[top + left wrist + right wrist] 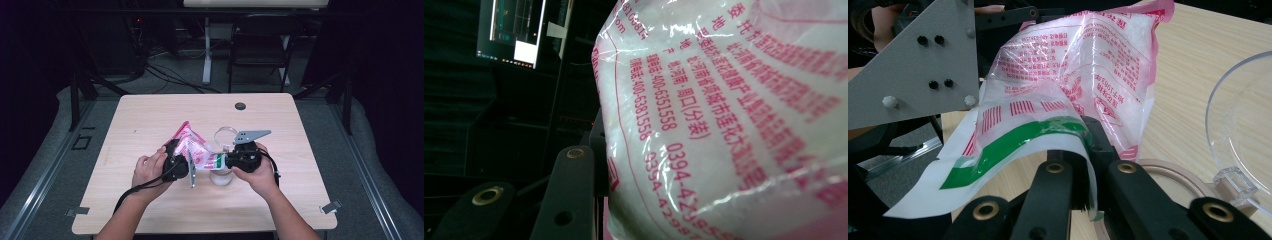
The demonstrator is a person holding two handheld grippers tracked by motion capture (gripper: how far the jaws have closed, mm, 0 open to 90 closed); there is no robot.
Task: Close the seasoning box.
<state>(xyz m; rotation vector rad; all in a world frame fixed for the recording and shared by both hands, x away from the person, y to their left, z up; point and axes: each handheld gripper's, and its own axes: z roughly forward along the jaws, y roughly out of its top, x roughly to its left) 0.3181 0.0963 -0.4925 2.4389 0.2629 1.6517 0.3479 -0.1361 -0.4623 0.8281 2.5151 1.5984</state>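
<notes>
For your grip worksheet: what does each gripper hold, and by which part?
Both hold the pink-printed plastic bag. The left gripper clamps its full body; the right gripper pinches its flat green-striped end.

A pale wood table with rounded corners stands on grey floor; a dark grommet sits near its far edge. Beyond that edge stand a black folding chair and a white desk leg, with cables on the floor. The room around is dark. A lit monitor glows in the left gripper view.
</notes>
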